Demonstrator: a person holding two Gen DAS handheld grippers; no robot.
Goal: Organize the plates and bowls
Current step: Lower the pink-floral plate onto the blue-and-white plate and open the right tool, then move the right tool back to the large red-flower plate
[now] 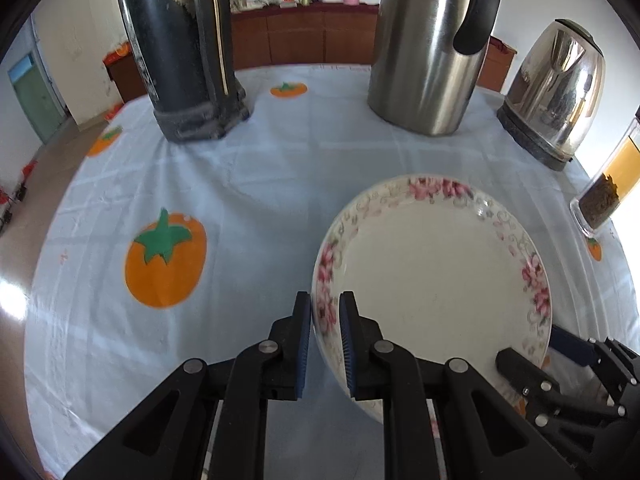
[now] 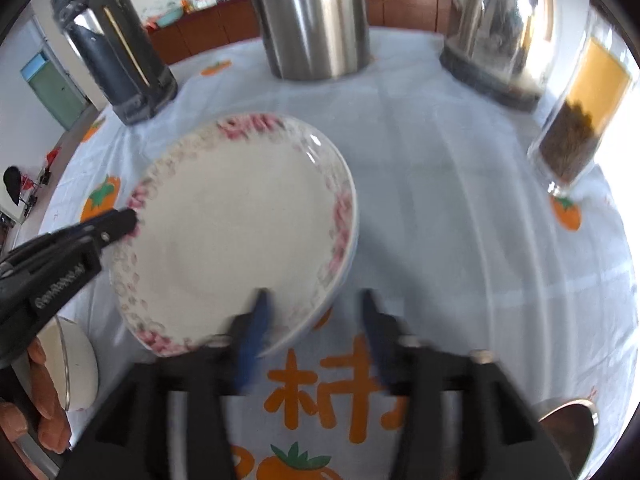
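Beyond the plate [image 1: 432,280], three kettles [image 1: 424,48] stand; left hand-held gripper [image 1: 325,320] pinches its rim, right hand-held gripper [image 2: 314,320] gapes.

Black linkage grippers, silver pivot screws, ribbed blue pads on fingers [image 1: 347,332]

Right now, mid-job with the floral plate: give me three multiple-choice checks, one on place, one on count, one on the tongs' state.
1. The plate lies relative to the steel jug:
A nearer the camera
B behind it
C on top

2. Tall metal vessels at the table's far side:
A one
B three
C five

3. The left tongs:
A wide apart, off the plate
B clamped on the plate's rim
C out of view

Answers: 1 A, plate lies in front; 2 B, black flask, jug, kettle; 3 B, pads straddle the rim.
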